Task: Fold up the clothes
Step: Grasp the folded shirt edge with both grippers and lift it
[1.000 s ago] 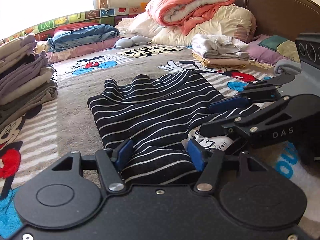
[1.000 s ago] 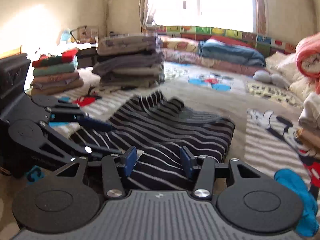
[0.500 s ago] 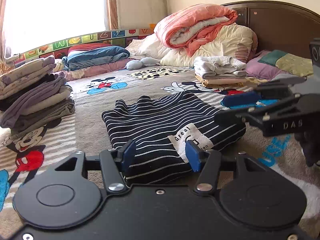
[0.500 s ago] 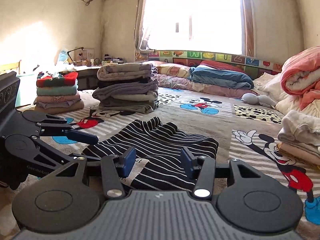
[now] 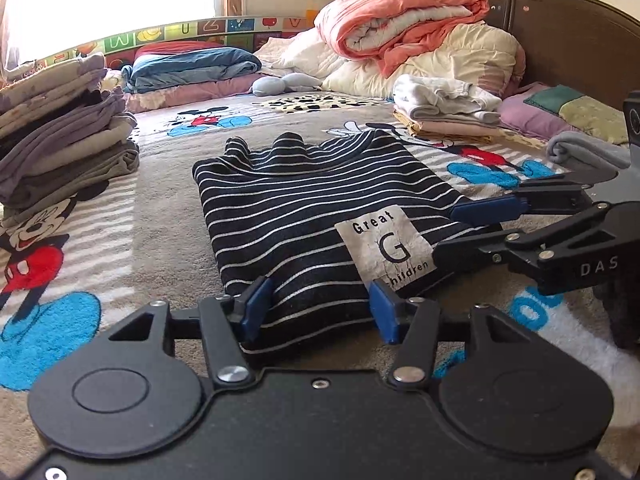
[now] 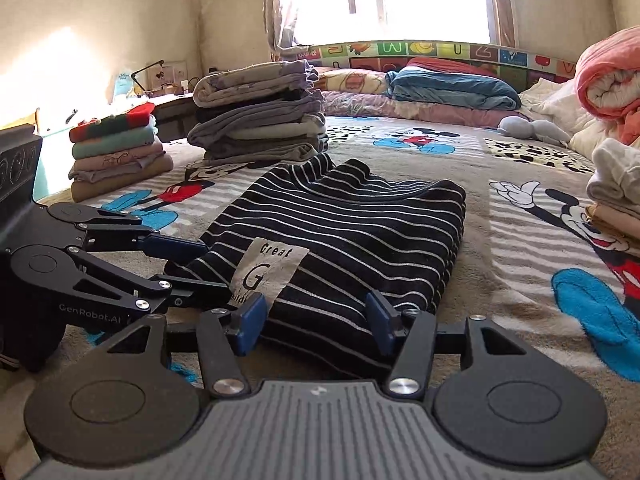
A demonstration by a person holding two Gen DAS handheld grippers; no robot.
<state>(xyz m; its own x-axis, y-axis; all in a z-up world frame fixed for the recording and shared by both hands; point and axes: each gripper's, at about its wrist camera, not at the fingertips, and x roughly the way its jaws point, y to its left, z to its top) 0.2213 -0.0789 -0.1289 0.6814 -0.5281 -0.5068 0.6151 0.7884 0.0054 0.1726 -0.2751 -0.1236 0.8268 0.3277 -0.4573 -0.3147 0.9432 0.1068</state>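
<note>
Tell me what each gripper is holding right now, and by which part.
Nothing is held. The left gripper and right gripper are both open at the near edge of the folded striped shirt.

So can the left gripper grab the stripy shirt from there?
Probably yes. The left gripper has its jaws open right at the near edge of the stripy shirt, with nothing between them.

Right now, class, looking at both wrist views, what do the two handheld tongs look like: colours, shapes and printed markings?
Both are matte black metal linkages with silver rivets, round discs at the base and blue rubber-like fingertip pads. The left tongs carry pale "GenRobot.AI" lettering on the side and a smooth black body. The right tongs show "DAS" lettering and a ribbed grey body. No cables or sleeves are visible.
</note>
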